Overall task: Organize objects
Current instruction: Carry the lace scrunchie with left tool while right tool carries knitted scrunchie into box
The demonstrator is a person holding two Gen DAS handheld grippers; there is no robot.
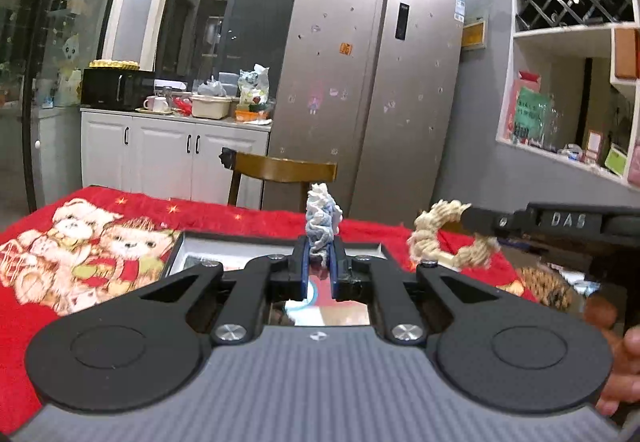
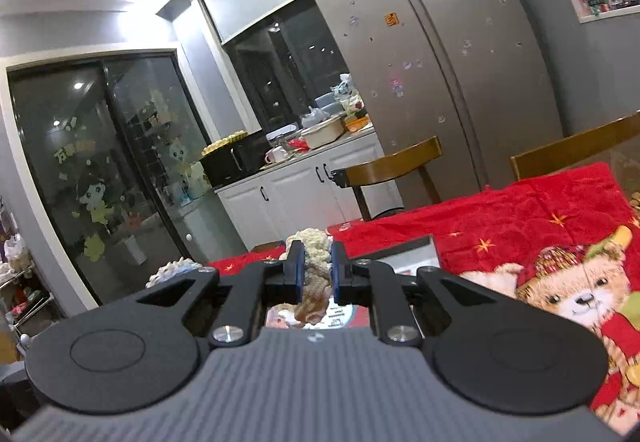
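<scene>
Before you lies the red bear-print blanket over the table, with an open dark-framed box resting on it just ahead of your grippers. Your right gripper is clamped tight on a cream rope ring, held up above the blanket. Your left gripper is pinched just as tightly on a blue-and-white rope toy that stands upright from its jaws, over the box.

Both claws are held nearly level, the left claw and the right claw each clamped shut.
</scene>
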